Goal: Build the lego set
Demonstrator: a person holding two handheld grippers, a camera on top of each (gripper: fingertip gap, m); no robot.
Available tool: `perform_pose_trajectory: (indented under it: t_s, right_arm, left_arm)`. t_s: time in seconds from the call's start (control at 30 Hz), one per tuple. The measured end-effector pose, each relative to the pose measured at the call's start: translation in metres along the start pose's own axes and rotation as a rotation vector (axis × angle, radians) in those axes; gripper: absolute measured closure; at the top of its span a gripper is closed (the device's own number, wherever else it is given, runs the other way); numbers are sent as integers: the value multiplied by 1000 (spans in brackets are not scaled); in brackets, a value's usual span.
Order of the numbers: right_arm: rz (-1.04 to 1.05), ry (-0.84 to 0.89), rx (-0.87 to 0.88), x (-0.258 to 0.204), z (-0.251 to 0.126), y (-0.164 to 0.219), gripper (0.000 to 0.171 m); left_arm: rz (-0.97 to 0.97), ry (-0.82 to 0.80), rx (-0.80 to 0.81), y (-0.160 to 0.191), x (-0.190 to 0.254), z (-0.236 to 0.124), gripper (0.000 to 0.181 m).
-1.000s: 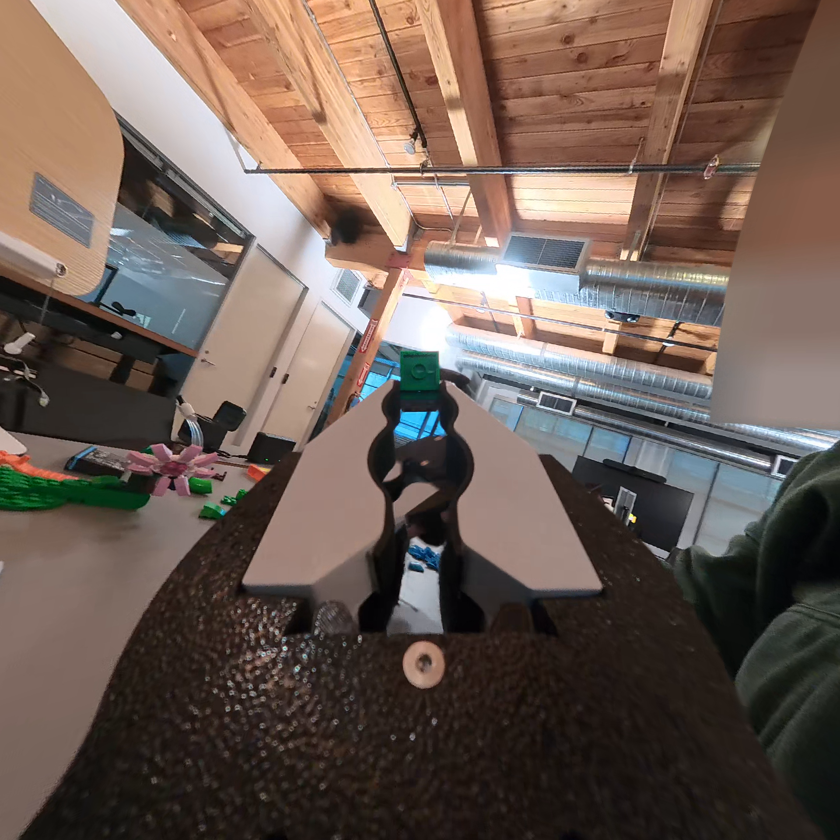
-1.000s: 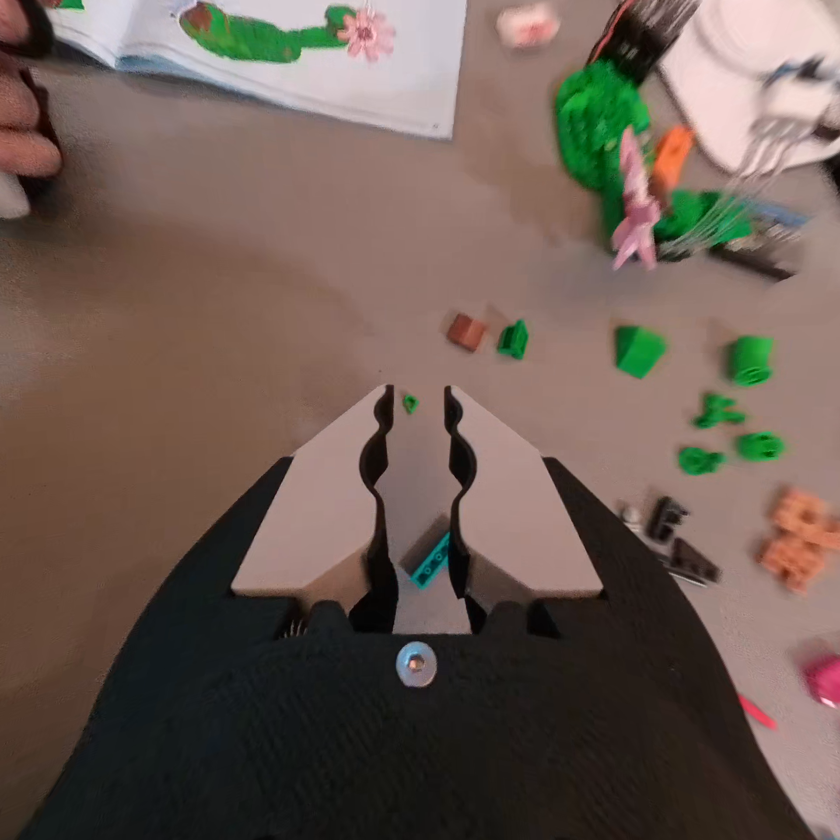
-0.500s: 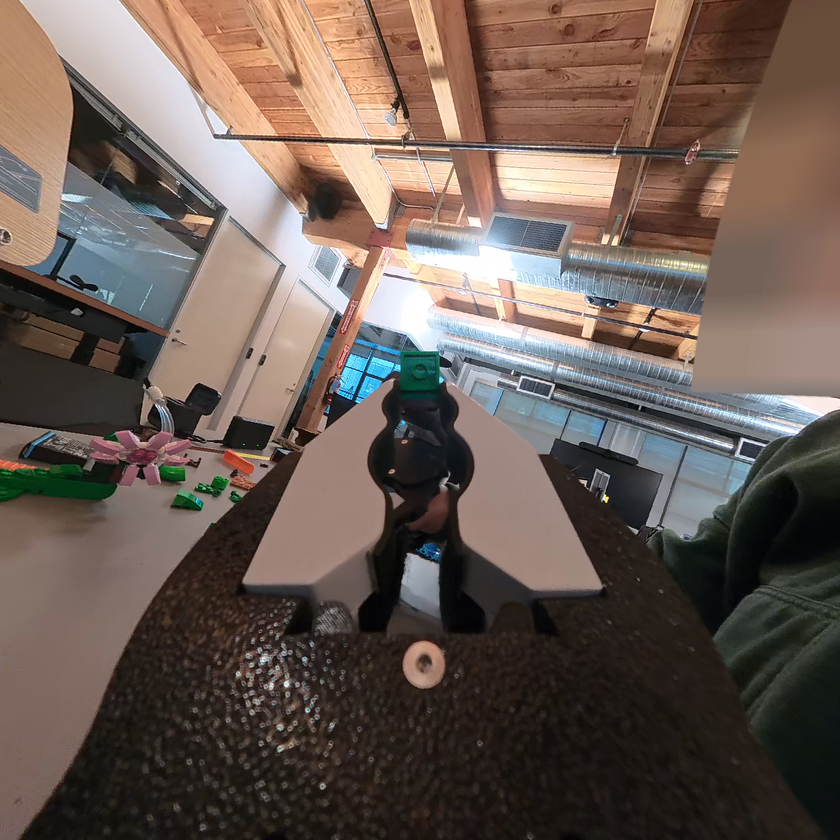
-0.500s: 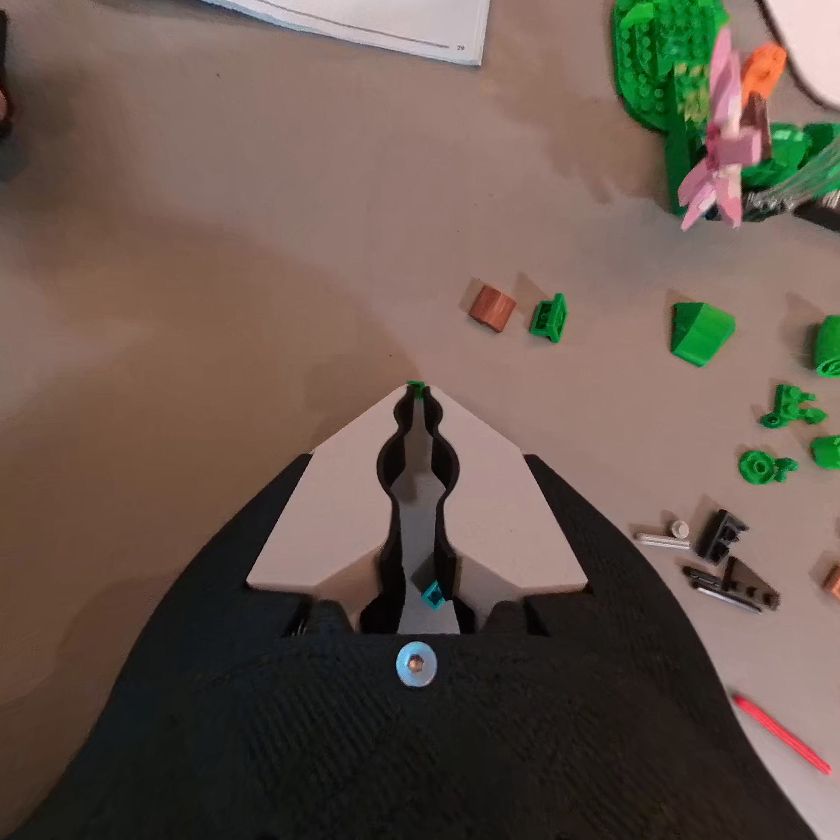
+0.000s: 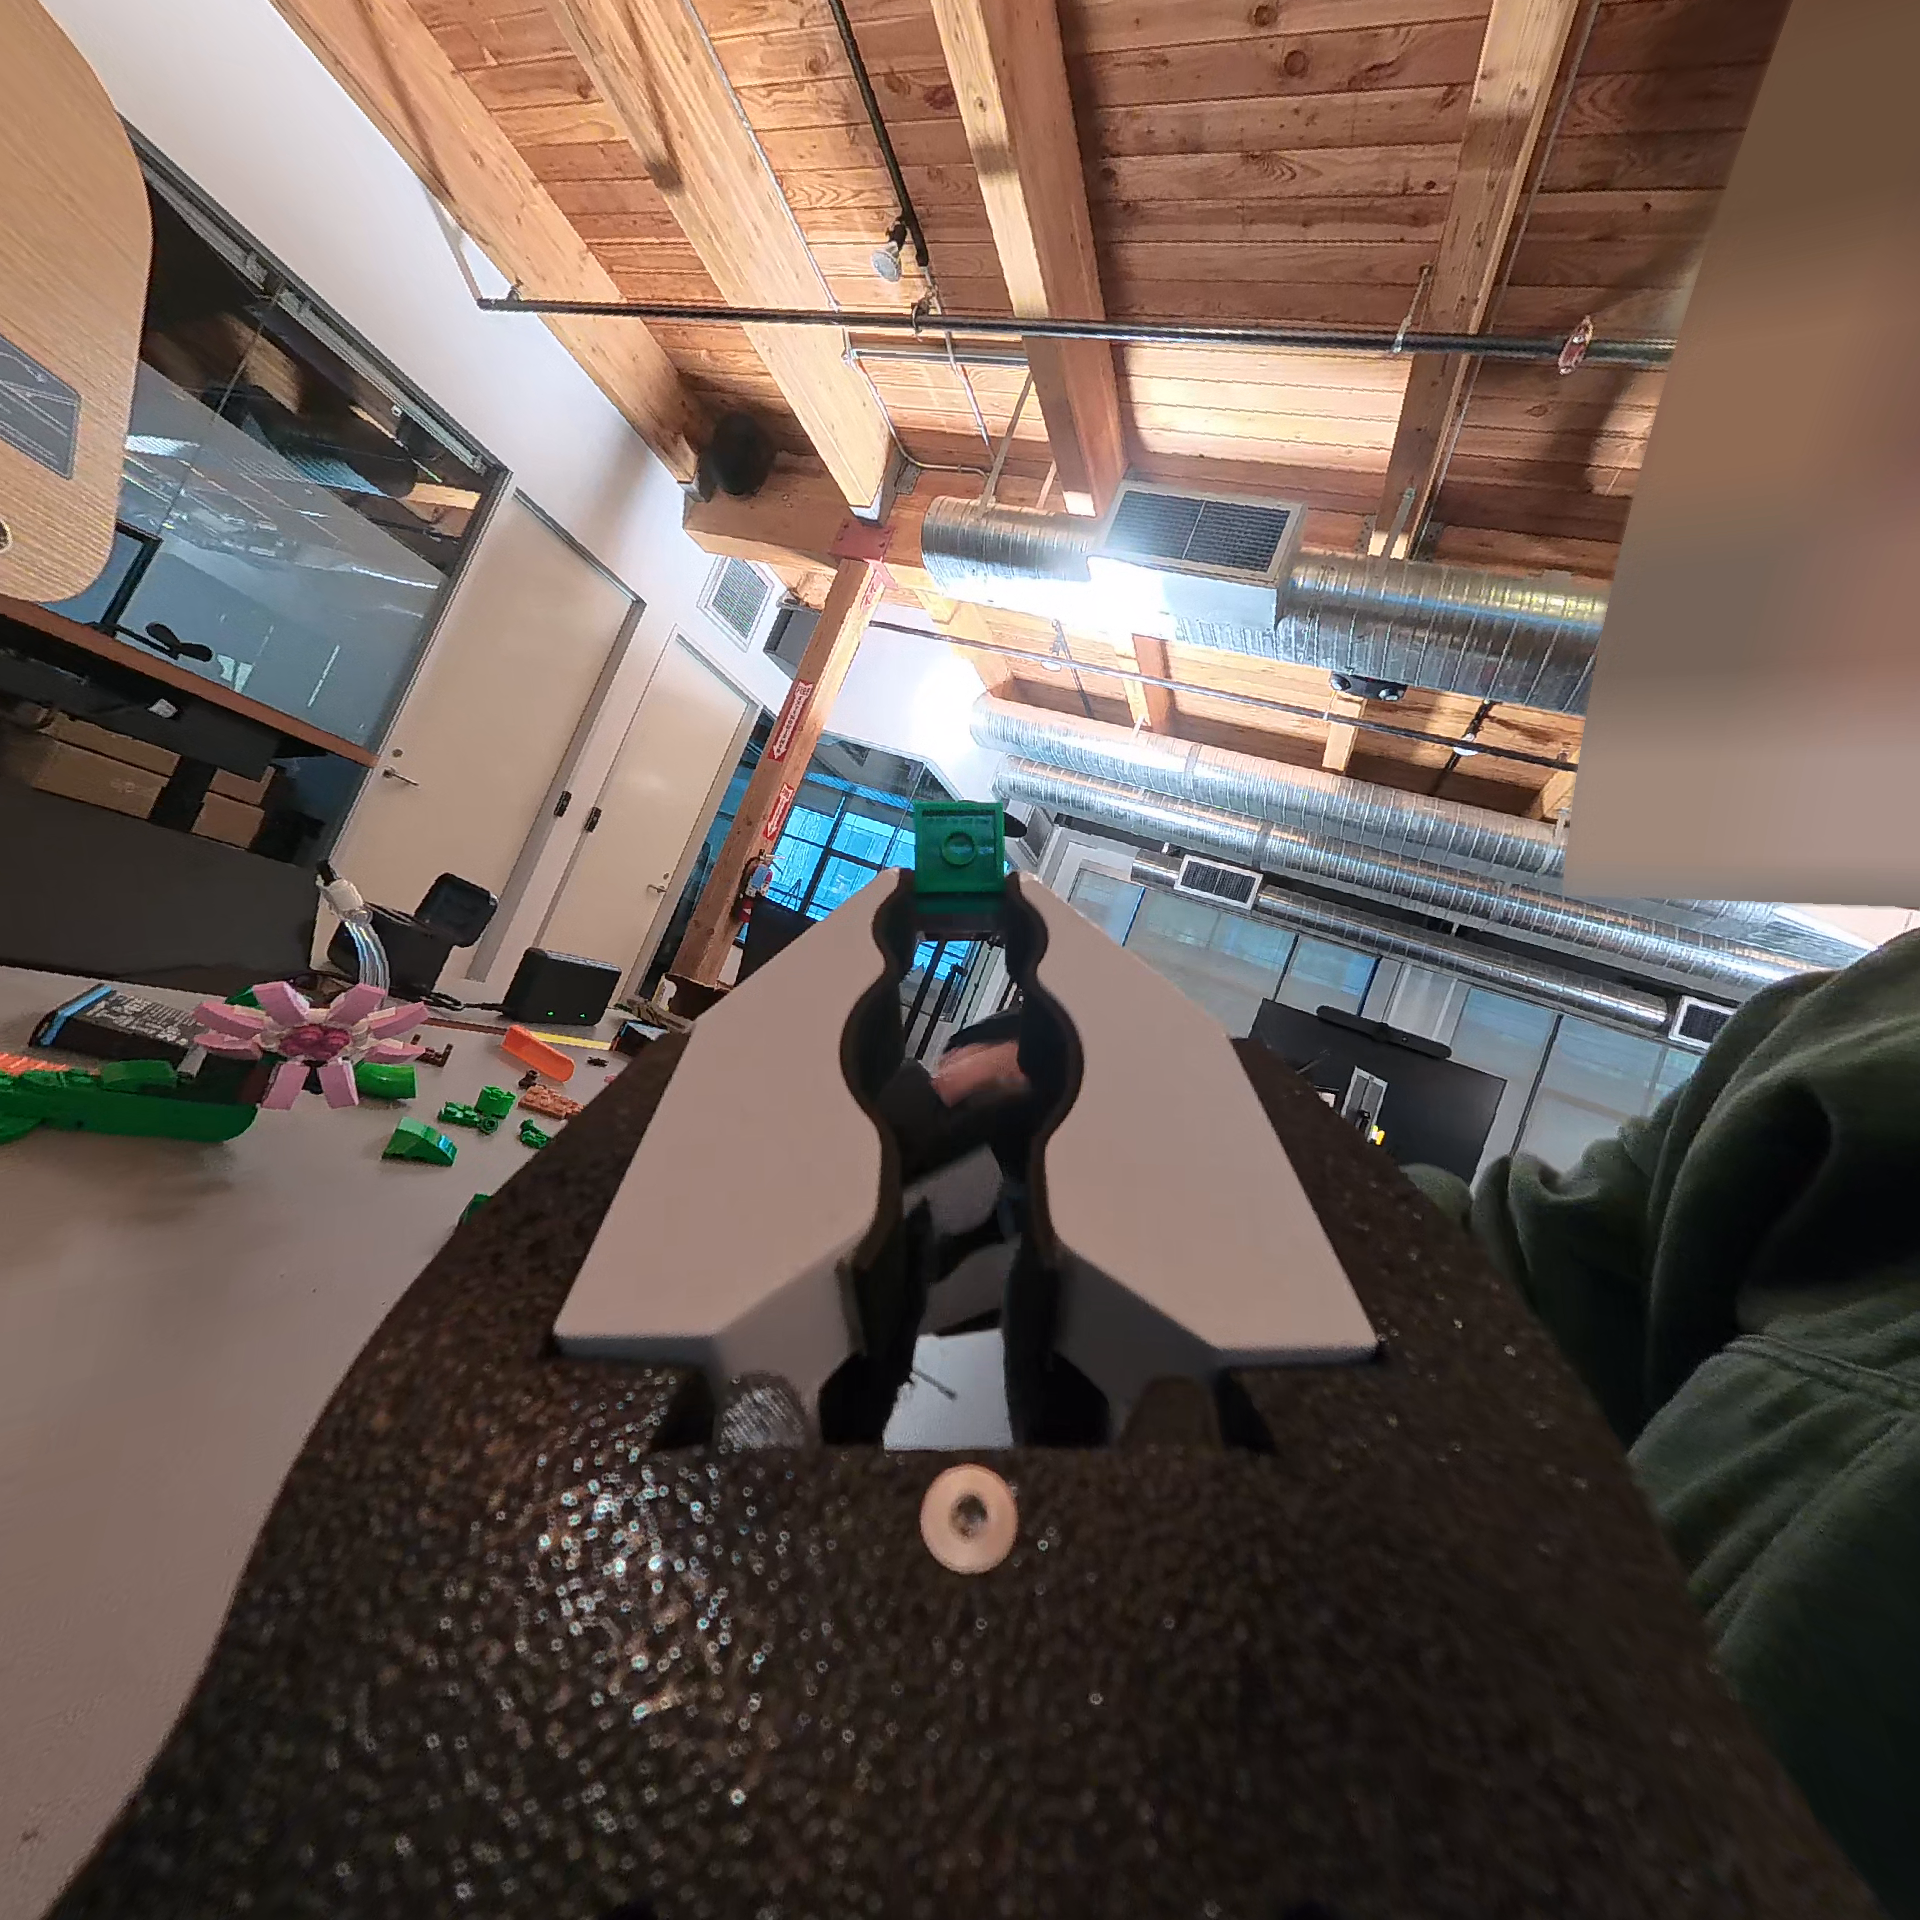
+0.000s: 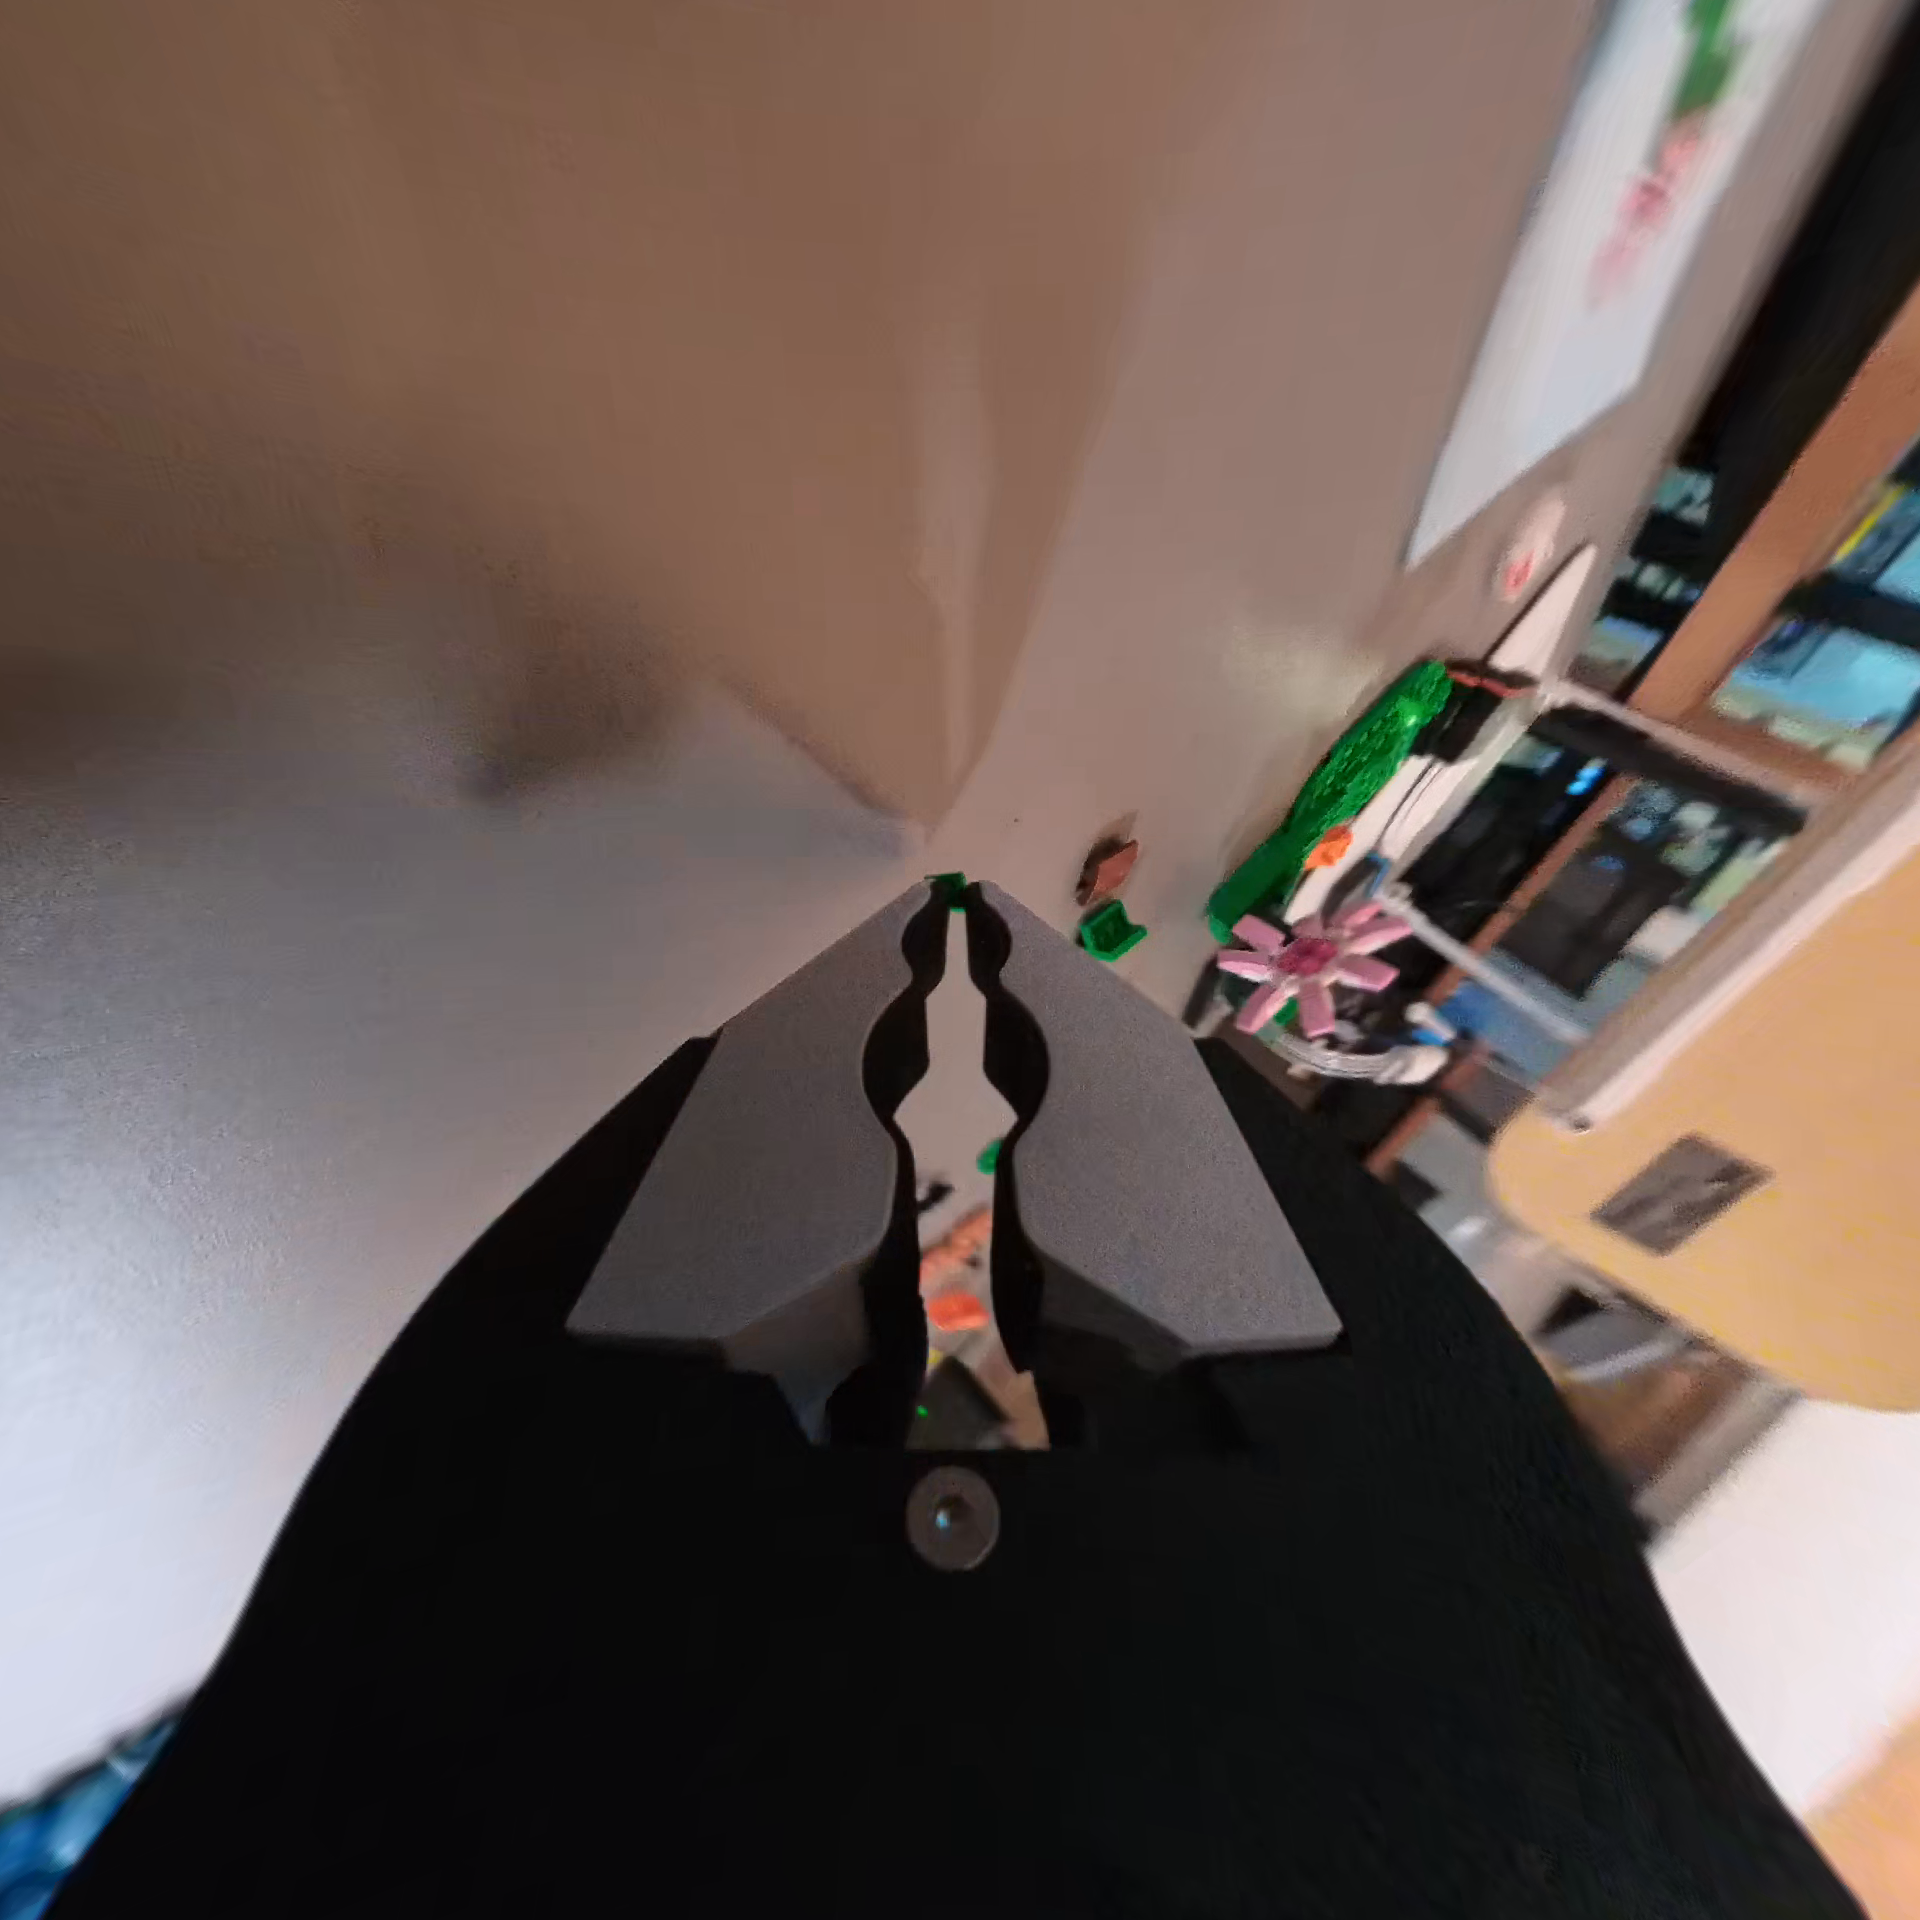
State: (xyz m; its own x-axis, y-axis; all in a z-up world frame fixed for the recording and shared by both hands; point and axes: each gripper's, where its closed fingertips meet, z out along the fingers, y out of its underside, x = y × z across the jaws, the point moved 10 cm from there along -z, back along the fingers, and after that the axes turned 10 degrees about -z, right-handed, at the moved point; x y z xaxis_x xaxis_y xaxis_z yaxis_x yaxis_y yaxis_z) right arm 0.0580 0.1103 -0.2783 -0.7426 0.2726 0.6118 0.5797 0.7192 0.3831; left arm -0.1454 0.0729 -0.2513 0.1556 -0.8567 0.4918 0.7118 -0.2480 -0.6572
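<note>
My left gripper (image 5: 958,883) is shut on a small green square brick (image 5: 959,850) and holds it raised, pointing up toward the ceiling. My right gripper (image 6: 951,890) is shut on a tiny green piece (image 6: 947,884) at its tips, lifted off the table and tilted; this view is blurred. The built green plant with a pink flower (image 5: 307,1044) lies on the grey table (image 5: 156,1299) at the left. It also shows in the right wrist view (image 6: 1304,966).
Loose green pieces (image 5: 421,1141), a brown plate (image 5: 548,1103) and an orange piece (image 5: 540,1051) lie on the table near the plant. A green-sleeved arm (image 5: 1714,1247) is at the right. The instruction booklet (image 6: 1621,260), a brown piece (image 6: 1107,868) and a green piece (image 6: 1110,928) show beyond my right gripper.
My right gripper closed on the tiny green piece on the table, then lifted and rotated with it. My left gripper kept hold of the green brick and shifted slightly.
</note>
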Motion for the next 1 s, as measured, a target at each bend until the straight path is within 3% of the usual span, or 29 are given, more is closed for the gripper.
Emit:
perform_pose_trajectory:
  t_s: [0.13, 0.27, 0.33, 0.47, 0.67, 0.8, 1.0]
  right_arm:
    - [-241, 30, -41, -7, -4, -13, 170]
    - [-260, 75, 47, -11, -14, -21, 169]
    - [-204, 90, 76, -11, -18, -20, 156]
    - [144, 70, 208, -9, -26, -4, 152]
    - [942, -144, 468, -14, -18, 22, 157]
    - [1121, -154, 558, -17, -15, 26, 159]
    - [1227, -220, 597, -17, -7, 23, 161]
  left_arm:
    - [0, -1, 0, 0, 1, -1, 168]
    - [-1, 1, -1, 0, 1, -1, 168]
    - [-4, 3, -2, 1, 0, -1, 168]
    - [-7, 5, -3, 0, 1, -1, 168]
    - [-14, 10, -7, 1, 0, 0, 168]
    - [-16, 11, -6, 1, 0, 0, 168]
    - [-21, 15, -8, 1, 0, 0, 167]
